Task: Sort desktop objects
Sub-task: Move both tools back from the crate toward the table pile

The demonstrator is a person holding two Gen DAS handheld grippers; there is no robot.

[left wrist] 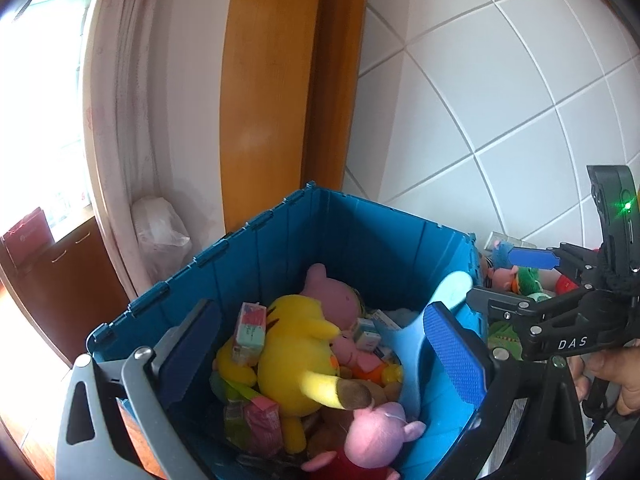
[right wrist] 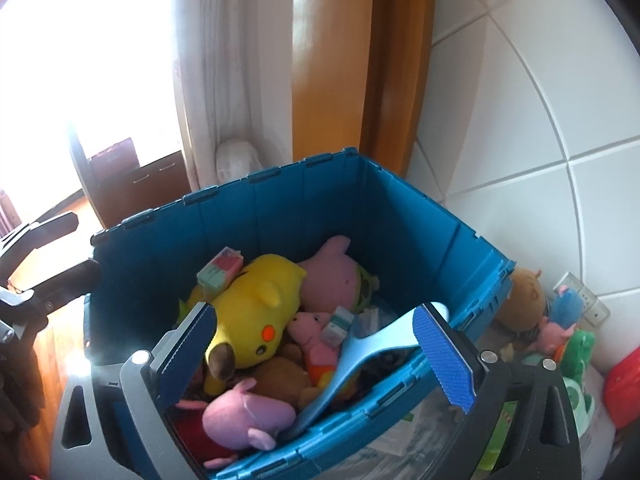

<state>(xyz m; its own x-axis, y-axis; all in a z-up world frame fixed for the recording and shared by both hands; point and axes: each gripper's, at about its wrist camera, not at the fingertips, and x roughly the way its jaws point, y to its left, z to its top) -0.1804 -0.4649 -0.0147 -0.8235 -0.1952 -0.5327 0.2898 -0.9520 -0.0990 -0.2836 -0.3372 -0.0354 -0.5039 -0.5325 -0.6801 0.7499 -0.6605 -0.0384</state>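
Over blue crate (right wrist: 404,216) | right gripper (right wrist: 320,344) spread, empty | shoehorn (right wrist: 360,356) seemingly just below

Left tool (left wrist: 320,348) spread wide over blue crate (left wrist: 360,232), yellow plush (left wrist: 296,356) inside

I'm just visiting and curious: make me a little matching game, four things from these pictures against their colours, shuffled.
Things:
1. storage crate
2. big plush lying on top of the pile in the crate
3. frog toy outside the crate by the tiled wall
4. pig plush nearest the camera in the crate

Colours:
A. pink
B. green
C. blue
D. yellow

Pairs: 1-C, 2-D, 3-B, 4-A
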